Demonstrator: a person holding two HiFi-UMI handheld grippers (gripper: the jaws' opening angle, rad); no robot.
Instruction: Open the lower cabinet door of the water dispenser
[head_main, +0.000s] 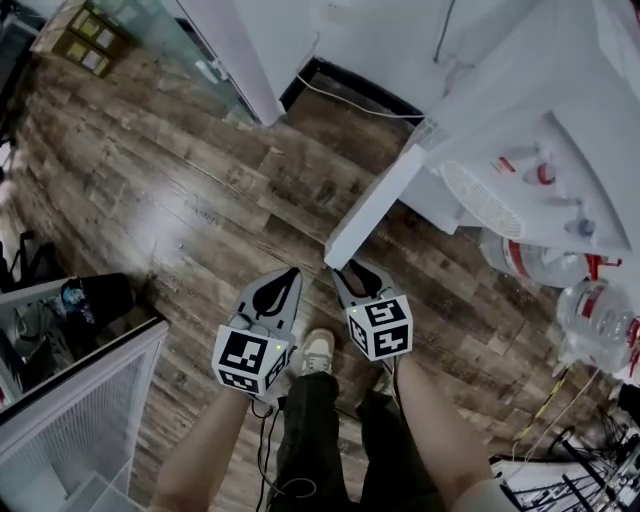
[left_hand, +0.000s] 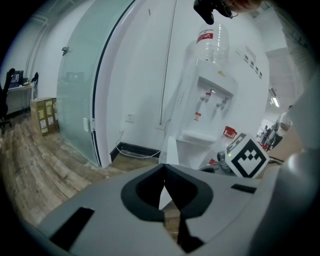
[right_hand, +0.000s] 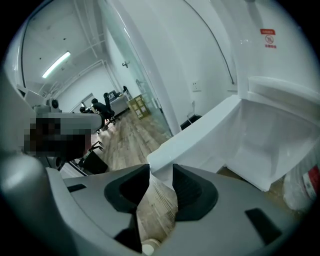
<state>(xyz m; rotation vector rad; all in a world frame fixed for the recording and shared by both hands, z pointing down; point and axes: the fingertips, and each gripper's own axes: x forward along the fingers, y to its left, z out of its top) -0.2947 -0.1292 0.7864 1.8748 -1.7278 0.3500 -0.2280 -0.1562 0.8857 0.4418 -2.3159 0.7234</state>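
Cabinet door (head_main: 378, 205), pinched only at its corner by the right hand-held gripper (head_main: 350, 268), may slip free as it swings; the left hand-held gripper (head_main: 290, 272) is pressed together on nothing.

Cool, even indoor light fills every view. The wood floor (head_main: 170, 215) carries a pale sheen; a ceiling strip light (right_hand: 56, 64) glows. The white lower cabinet door (right_hand: 200, 131) looks nearly bleached. Both gripper views bulge like fisheyes (corners black), near foreground soft.
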